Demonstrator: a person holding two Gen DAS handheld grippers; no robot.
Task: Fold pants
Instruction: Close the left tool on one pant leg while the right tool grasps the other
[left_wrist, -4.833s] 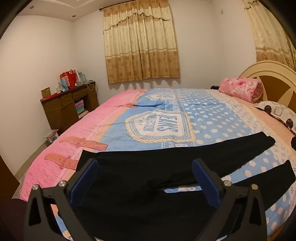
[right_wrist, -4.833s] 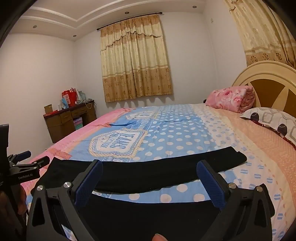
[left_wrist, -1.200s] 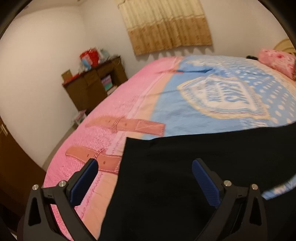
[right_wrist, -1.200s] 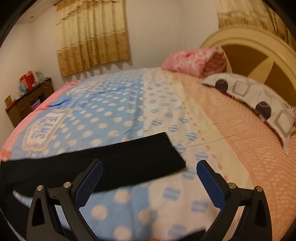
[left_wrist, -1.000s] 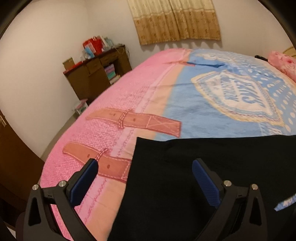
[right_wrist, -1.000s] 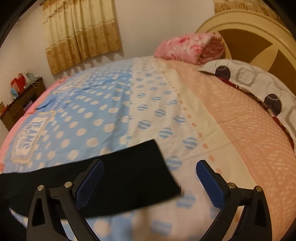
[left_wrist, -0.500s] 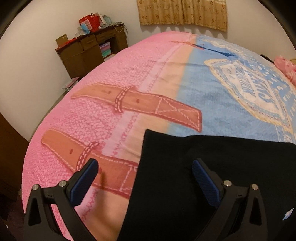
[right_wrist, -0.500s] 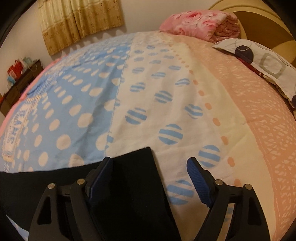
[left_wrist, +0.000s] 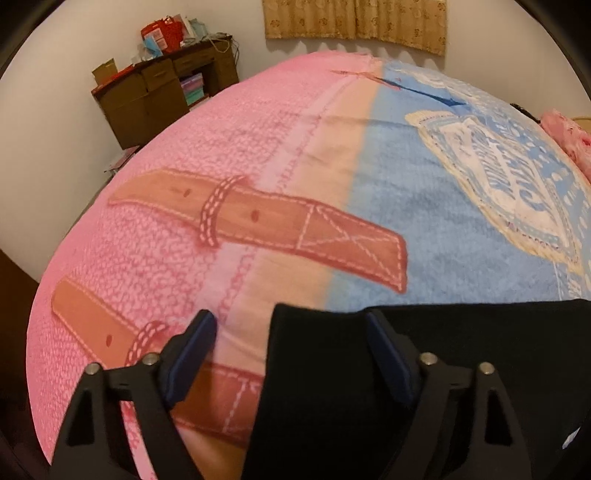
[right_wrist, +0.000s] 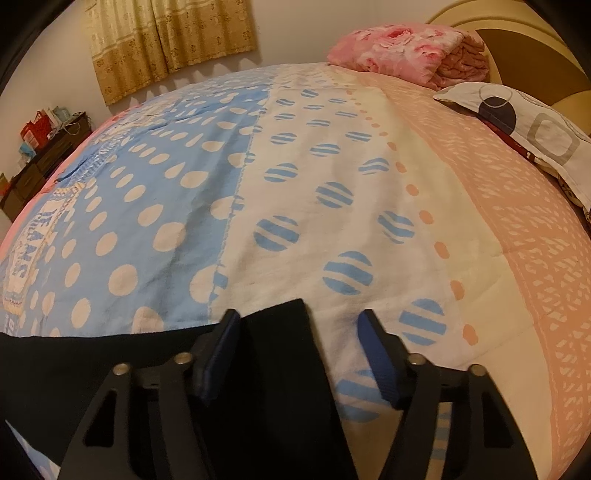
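On the patterned bedspread (left_wrist: 280, 155), flat black pants (left_wrist: 480, 350), a closing hand-held gripper (left_wrist: 291, 347) astride each end corner, unclamped.

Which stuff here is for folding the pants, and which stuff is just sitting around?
For the job:
black pants
left gripper, jaws closing over a pants corner
right gripper, jaws closing over the other end's corner

Just lying about:
pink folded blanket
patterned pillow
brown desk
curtains

Open bedspread (right_wrist: 332, 166) ahead; pillow (right_wrist: 524, 118) blocks far right.
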